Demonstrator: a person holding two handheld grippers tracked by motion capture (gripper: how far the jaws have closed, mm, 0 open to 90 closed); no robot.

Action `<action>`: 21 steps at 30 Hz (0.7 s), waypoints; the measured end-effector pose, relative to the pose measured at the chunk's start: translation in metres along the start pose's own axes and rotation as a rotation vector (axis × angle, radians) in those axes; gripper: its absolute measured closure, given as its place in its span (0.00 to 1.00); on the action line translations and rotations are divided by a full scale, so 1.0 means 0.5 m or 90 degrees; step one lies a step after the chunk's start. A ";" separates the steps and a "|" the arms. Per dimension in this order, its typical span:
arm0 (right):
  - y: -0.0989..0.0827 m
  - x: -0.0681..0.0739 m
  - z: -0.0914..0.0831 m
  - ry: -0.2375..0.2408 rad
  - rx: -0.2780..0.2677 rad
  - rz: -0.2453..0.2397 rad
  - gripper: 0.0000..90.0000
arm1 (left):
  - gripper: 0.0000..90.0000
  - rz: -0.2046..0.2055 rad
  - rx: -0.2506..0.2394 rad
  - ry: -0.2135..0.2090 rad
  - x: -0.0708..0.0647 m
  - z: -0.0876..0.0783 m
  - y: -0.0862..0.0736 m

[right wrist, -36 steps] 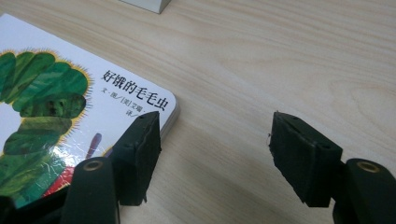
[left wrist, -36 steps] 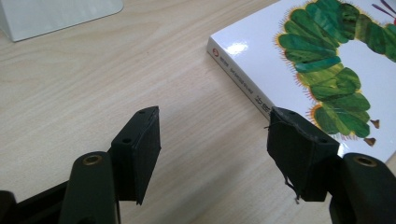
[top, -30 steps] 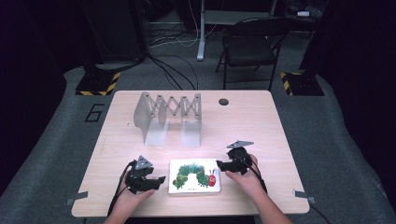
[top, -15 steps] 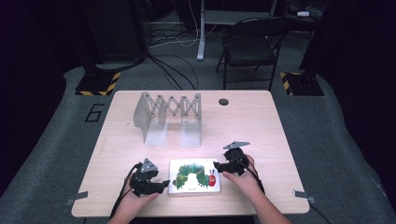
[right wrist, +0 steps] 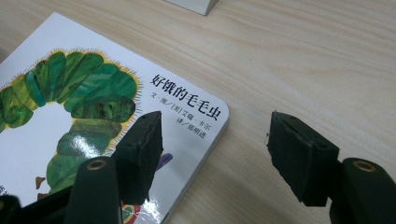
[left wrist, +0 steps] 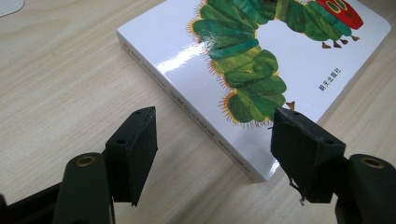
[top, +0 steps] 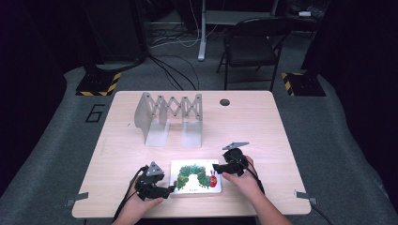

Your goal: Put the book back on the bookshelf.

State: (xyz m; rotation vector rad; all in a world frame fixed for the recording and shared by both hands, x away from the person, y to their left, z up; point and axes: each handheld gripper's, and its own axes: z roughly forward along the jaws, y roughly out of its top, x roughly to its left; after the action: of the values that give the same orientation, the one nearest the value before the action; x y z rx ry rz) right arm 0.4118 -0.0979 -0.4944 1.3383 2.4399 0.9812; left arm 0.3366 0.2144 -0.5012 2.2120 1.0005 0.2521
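High view: picture book [top: 195, 176] flat at table's [top: 263, 126] six o'clock edge, left gripper [top: 170, 189] at its nine, right gripper [top: 217, 167] at its three. Empty rack [top: 169, 119] at twelve.

Left gripper view: jaws apart, just widened, straddling the book's corner, no grip.

Right gripper view: jaws apart, just narrowing astride a corner. Lift not begun.
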 end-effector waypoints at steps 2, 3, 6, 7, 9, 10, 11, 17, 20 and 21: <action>0.001 0.001 0.001 0.003 0.001 -0.001 0.39 | 0.34 0.003 0.001 -0.005 -0.001 0.001 0.000; 0.001 0.003 0.002 0.003 -0.001 0.005 0.39 | 0.34 0.002 -0.002 -0.008 -0.002 0.002 0.000; 0.002 0.004 0.004 0.002 0.001 -0.002 0.39 | 0.33 0.002 -0.001 -0.019 -0.004 0.003 0.000; 0.002 0.004 0.004 0.002 0.001 -0.002 0.39 | 0.32 0.002 -0.001 -0.019 -0.004 0.003 0.000; 0.002 0.006 0.007 0.005 0.008 -0.013 0.39 | 0.30 -0.003 0.001 -0.024 -0.007 0.007 0.000; 0.002 0.006 0.007 0.005 0.008 -0.013 0.39 | 0.30 -0.003 0.005 -0.031 -0.008 0.009 -0.001; 0.002 0.009 0.009 0.004 0.008 -0.007 0.39 | 0.30 -0.004 0.004 -0.031 -0.011 0.011 -0.001; 0.004 0.013 0.014 0.010 0.016 -0.008 0.39 | 0.29 0.009 0.020 -0.031 -0.020 0.019 -0.001; 0.004 0.015 0.017 0.012 0.018 -0.007 0.39 | 0.29 0.015 0.025 -0.031 -0.025 0.023 -0.002; 0.004 0.015 0.018 0.011 0.020 -0.007 0.39 | 0.30 0.018 0.025 -0.031 -0.027 0.025 -0.002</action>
State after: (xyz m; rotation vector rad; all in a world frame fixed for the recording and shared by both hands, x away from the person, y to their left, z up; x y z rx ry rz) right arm 0.4131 -0.0870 -0.4991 1.3301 2.4827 0.9610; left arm 0.3319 0.1987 -0.5097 2.2583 0.9565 0.1906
